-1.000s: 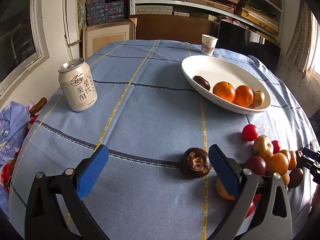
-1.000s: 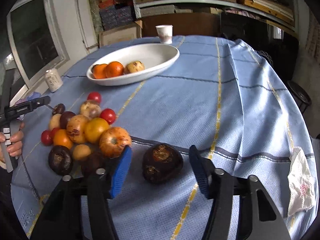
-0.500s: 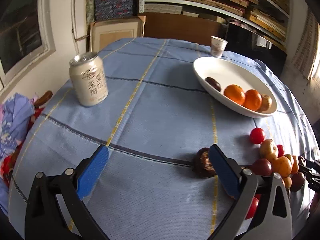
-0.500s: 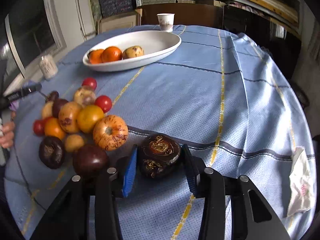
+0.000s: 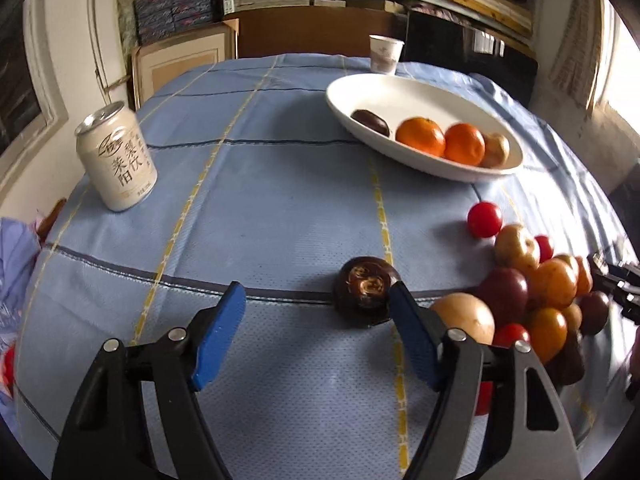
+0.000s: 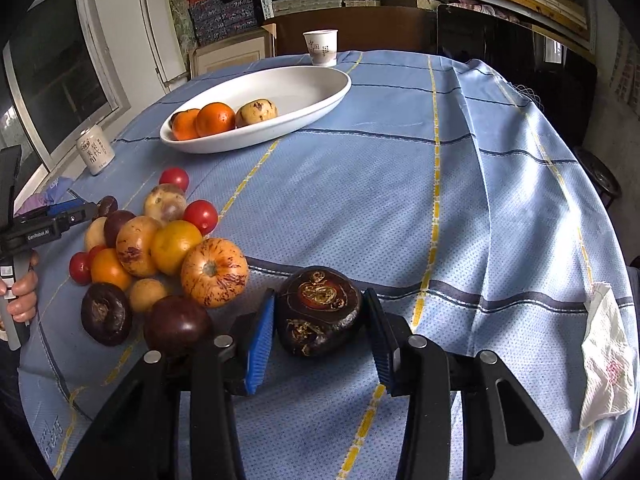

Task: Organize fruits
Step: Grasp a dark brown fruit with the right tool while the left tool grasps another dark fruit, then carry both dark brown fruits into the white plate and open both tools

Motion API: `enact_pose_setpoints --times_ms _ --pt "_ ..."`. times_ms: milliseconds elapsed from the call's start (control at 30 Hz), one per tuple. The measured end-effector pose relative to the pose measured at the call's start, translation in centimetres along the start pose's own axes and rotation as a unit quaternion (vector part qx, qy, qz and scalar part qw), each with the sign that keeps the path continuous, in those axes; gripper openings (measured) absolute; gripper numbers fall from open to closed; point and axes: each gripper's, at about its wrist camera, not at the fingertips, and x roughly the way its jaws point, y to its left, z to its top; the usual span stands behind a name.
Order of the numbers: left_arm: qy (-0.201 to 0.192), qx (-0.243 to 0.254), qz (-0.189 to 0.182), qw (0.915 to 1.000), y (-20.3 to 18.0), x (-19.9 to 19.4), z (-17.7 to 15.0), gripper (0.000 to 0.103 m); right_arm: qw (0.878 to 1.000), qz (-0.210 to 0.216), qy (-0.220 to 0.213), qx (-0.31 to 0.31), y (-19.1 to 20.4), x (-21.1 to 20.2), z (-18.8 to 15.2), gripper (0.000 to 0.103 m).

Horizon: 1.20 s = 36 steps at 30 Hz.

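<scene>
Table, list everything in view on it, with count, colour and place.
Tablecloth: 1, blue striped, covering table.
Dish: 1, white, far side; holds two oranges, one yellowish fruit, one dark fruit.
Can: 1, cream, left edge.
Paper cup: 1, white, behind dish.
Fruit pile: about fifteen, red, orange, yellow, purple, near left.
Tissue: 1, white, right edge.
Dark fruit: 1, brown-black, gripped by right tool.
Left tool: black, blue pads, just closing, nothing between.
Right tool: same, just closed on dark fruit.

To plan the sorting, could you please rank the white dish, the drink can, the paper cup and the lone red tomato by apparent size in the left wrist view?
1. White dish
2. Drink can
3. Paper cup and red tomato: they look alike; the cup stands farther away, so unsure.
</scene>
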Motion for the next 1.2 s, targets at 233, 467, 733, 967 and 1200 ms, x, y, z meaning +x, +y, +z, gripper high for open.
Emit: enact_pose_setpoints --times_ms 233,467,733,967,1200 --pt "0.009 0.035 -0.014 0.9993 -1.6 0.5 0.2 0.073 1.0 -0.004 0.001 -0.003 0.1 0.0 0.0 0.044" --pt "0.014 0.027 -0.024 0.9993 -1.3 1.2 1.1 0.07 1.0 -0.007 0.001 -0.005 0.2 0.0 -0.1 0.044" --pt "0.029 0.053 -0.024 0.9979 -2.4 2.0 0.7 0.041 1.0 -0.005 0.0 -0.002 0.2 0.0 -0.1 0.044" --pt "0.028 0.044 -0.03 0.9982 -1.9 2.0 0.7 0.04 1.0 -0.004 -0.001 -0.001 0.2 0.0 -0.1 0.044" --pt "0.014 0.004 -0.067 0.9977 -0.6 1.4 1.5 0.04 0.999 0.024 -0.024 0.032 -0.9 -1.0 0.2 0.044"
